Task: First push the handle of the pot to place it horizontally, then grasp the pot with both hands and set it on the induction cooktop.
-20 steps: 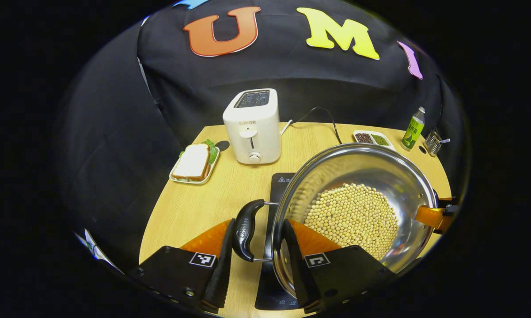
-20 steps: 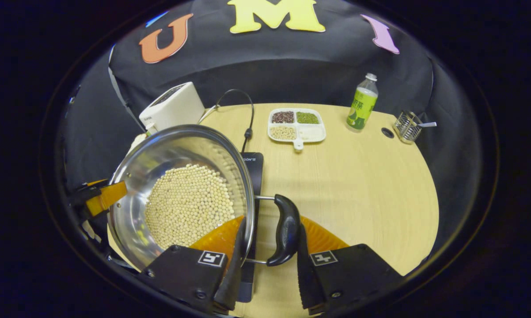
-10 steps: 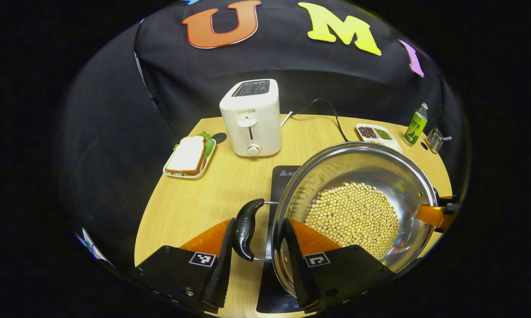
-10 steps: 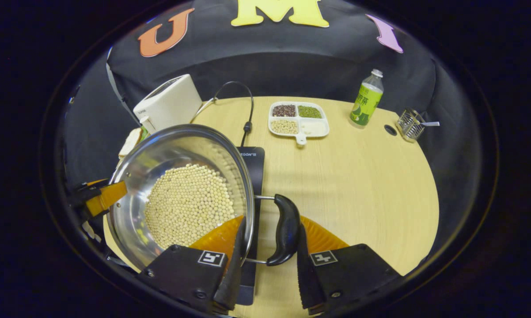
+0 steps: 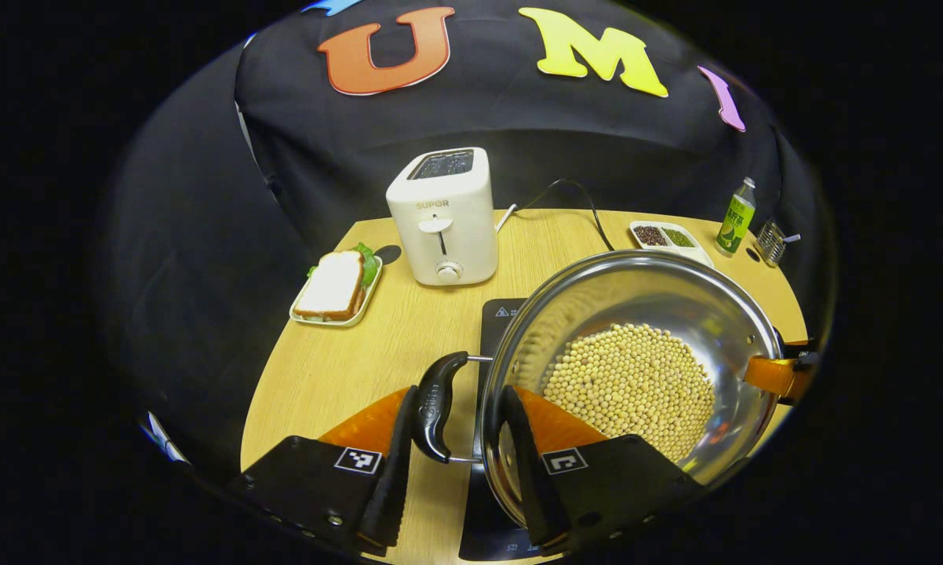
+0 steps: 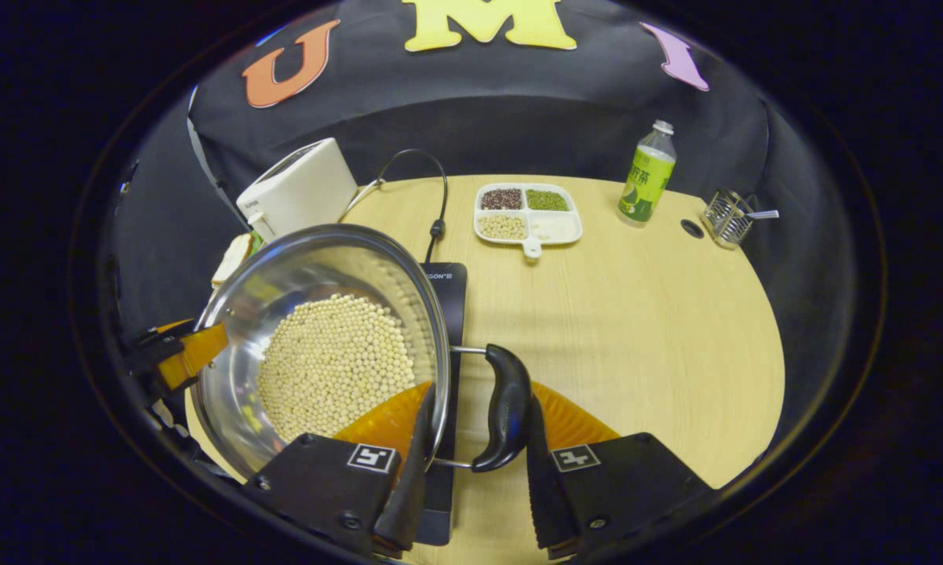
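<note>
A steel pot (image 5: 636, 286) holding soybeans (image 5: 628, 377) hangs over the black induction cooktop (image 5: 503, 314). My left gripper (image 5: 460, 396) is shut on its black side handle (image 5: 434, 404), one finger outside the handle and the other inside the rim. In the right gripper view the same pot (image 6: 314, 263) is at the left. There my right gripper (image 6: 479, 396) is shut on the opposite black handle (image 6: 507, 408) in the same way. Beneath the pot, the cooktop (image 6: 446, 290) is partly hidden. Each view shows the other gripper at the pot's far rim (image 5: 781, 373) (image 6: 177, 357).
On the wooden table (image 6: 636, 329) a white toaster (image 5: 440, 216) stands behind the cooktop, its cable (image 6: 438, 196) trailing nearby. A sandwich on a plate (image 5: 334, 286) lies at the left. A divided dish of beans (image 6: 528, 212), a green bottle (image 6: 646, 176) and a wire basket (image 6: 726, 216) line the far edge.
Both grippers and the pot have drifted only slightly over the cooktop. The grips on the two handles are unchanged.
</note>
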`<state>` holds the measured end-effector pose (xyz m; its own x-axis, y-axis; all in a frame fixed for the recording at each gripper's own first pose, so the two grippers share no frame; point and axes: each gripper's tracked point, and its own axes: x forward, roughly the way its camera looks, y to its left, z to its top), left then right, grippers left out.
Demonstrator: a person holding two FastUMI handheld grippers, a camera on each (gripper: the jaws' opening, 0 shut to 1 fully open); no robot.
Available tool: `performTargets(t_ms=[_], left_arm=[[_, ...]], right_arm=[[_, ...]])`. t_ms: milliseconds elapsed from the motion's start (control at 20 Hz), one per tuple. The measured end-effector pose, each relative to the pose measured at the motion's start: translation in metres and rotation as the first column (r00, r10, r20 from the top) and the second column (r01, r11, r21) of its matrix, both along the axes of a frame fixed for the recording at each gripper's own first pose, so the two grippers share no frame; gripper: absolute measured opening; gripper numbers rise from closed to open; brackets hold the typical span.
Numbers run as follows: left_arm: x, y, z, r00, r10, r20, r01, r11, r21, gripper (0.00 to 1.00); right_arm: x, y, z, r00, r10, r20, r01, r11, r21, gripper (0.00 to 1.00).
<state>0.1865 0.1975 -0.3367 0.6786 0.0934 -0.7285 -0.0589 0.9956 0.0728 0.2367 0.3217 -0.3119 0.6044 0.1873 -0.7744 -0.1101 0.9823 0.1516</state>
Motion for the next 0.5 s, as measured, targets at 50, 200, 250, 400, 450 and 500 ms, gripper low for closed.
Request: performTargets(t_ms=[50,200,250,400,450,500], left_arm=[[-0.0003,0.0003,-0.0002,1.000,-0.003,0.002,0.003,1.000,0.004,0.59],[0.0006,0.0002,0.0010,1.000,-0.006,0.006,0.006,1.000,0.009,0.60],[-0.0003,0.0010,-0.0001,1.000,-0.005,0.006,0.005,1.000,0.009,0.60],[-0.0003,0.0012,0.0006,1.000,-0.003,0.008,0.002,1.000,0.012,0.61],[0.0004,0.0004,0.0000,1.000,-0.003,0.006,0.003,1.000,0.014,0.61],[-0.0004,0.0008,0.0000,1.000,-0.002,0.005,0.002,1.000,0.017,0.63]], right_arm=[[0.0001,0.0003,-0.0002,1.000,-0.001,0.000,0.001,1.000,0.001,0.58],[0.0007,0.0001,-0.0006,1.000,-0.004,0.002,0.004,1.000,0.005,0.58],[0.0002,-0.0002,-0.0003,1.000,-0.003,0.002,0.003,1.000,0.004,0.58],[0.0005,-0.0003,-0.0002,1.000,0.003,-0.001,-0.003,1.000,-0.001,0.58],[0.0005,0.0008,-0.0004,1.000,0.007,-0.002,-0.007,1.000,0.002,0.59],[0.0014,0.0001,0.0006,1.000,0.012,0.002,-0.012,1.000,0.006,0.59]])
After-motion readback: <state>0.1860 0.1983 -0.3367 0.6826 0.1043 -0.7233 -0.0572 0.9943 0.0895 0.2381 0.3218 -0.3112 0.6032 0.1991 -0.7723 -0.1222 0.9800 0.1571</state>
